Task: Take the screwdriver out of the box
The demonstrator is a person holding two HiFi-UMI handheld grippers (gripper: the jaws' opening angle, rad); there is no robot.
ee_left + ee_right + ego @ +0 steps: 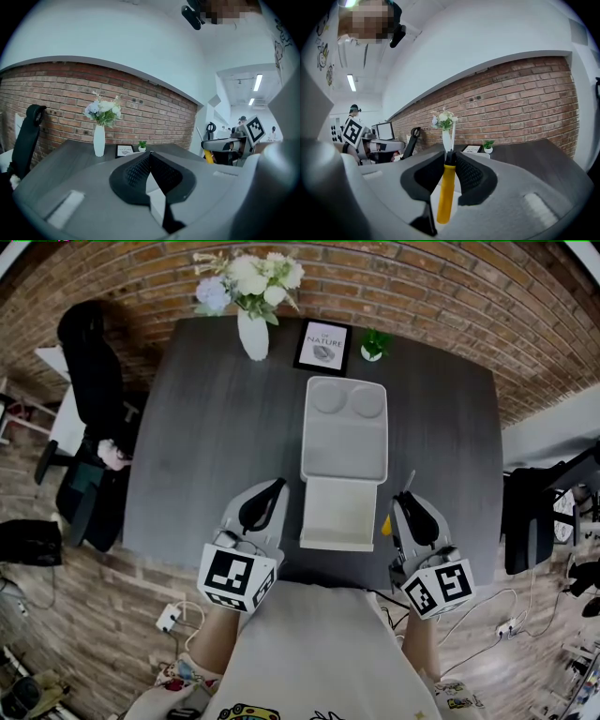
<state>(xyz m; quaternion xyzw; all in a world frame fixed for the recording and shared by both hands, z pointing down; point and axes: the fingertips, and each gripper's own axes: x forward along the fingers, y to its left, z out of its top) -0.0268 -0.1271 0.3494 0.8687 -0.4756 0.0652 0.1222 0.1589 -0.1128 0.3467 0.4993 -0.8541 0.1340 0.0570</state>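
Right gripper [449, 158], just right of the box [343, 460], clamps the yellow-handled screwdriver [445, 192], already outside it; left gripper [150, 157], left of the box, is closed and empty. Advised: firm clamp, shaft clear of the rim.

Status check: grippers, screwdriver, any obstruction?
Left gripper shut, empty. Right gripper shut on screwdriver, outside the box. No obstruction seen.

Seen from above: an open white box [343, 451] lies on a dark table [216, 427], between both grippers. The left gripper [277, 486] is closed and empty. The right gripper [405, 495] holds a yellow-handled screwdriver [386, 524], outside the box. Beyond them stand a vase [253, 334], a picture [323, 345] and a plant [375, 343].
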